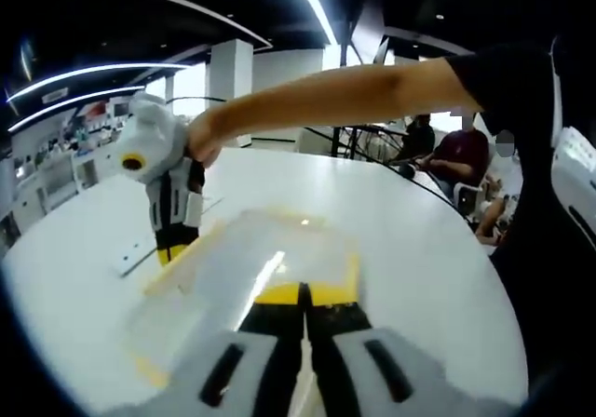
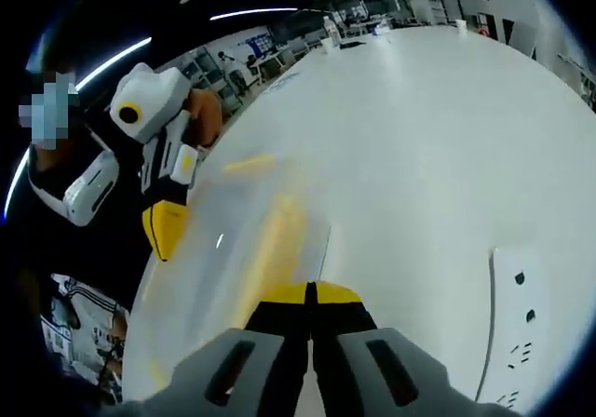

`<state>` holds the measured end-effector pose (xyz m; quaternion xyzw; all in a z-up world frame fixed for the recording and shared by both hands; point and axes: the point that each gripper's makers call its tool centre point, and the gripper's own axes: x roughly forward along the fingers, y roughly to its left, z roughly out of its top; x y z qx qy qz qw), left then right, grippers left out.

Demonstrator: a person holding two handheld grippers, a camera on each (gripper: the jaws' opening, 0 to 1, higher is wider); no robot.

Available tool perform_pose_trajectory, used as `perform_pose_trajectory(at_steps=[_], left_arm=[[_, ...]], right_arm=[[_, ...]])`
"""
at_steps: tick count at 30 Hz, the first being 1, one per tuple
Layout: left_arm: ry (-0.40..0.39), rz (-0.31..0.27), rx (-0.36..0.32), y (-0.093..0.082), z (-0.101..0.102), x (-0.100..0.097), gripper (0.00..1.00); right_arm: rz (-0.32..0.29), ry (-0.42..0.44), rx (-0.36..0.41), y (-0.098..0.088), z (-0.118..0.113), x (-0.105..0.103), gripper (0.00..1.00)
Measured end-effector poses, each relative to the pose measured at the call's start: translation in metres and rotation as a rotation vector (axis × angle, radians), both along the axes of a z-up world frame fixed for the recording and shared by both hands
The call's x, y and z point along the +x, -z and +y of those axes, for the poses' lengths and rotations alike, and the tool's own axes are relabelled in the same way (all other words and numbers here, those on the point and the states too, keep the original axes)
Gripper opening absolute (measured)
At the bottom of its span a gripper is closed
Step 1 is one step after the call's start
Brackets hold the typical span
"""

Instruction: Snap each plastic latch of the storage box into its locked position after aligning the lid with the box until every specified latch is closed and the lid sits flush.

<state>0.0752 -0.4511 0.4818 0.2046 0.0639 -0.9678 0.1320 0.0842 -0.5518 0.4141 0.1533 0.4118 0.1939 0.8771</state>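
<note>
On the white table lies the clear storage box with its lid on, yellow latches showing along its edges. From the left gripper view, the left gripper sits at the near edge of the box, its yellow-tipped jaws pressed together with no gap between them; whether they pinch anything cannot be told. Across the box, the right gripper points down at the far edge, held by a person's hand on an outstretched bare arm. In the right gripper view, the right gripper has its jaws clenched together over the lid, and the left gripper reaches down at the opposite side. A flat white power strip lies apart on the table. Seated people appear beyond the table's far edge.
</note>
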Motion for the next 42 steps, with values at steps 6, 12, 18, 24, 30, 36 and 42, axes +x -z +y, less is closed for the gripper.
perform_pose_trajectory(at_steps=[6, 12, 18, 24, 30, 36, 42], left_arm=[[-0.006, 0.004, 0.014, 0.001, 0.005, -0.002, 0.0], [-0.004, 0.019, 0.034, 0.0, 0.009, 0.0, 0.0], [-0.001, 0.02, 0.032, -0.001, 0.012, -0.001, 0.0], [-0.008, 0.033, 0.035, -0.004, 0.014, 0.001, 0.0], [-0.031, 0.022, 0.028, -0.007, 0.012, 0.001, 0.0], [-0.067, -0.004, -0.01, -0.007, 0.008, 0.006, 0.0], [-0.197, -0.005, -0.039, -0.012, -0.012, 0.014, 0.0]], right_arm=[[-0.004, 0.004, 0.044, 0.0, 0.003, 0.0, 0.0], [0.032, -0.003, 0.081, 0.002, 0.013, 0.006, 0.0], [0.027, -0.001, 0.062, 0.004, 0.015, 0.008, 0.0], [0.037, 0.007, 0.064, 0.007, 0.014, 0.01, 0.0], [0.019, 0.02, 0.05, 0.007, 0.021, 0.011, 0.0], [-0.08, 0.017, -0.07, 0.002, 0.013, 0.017, 0.0], [-0.145, 0.082, -0.215, -0.012, 0.009, 0.035, 0.0]])
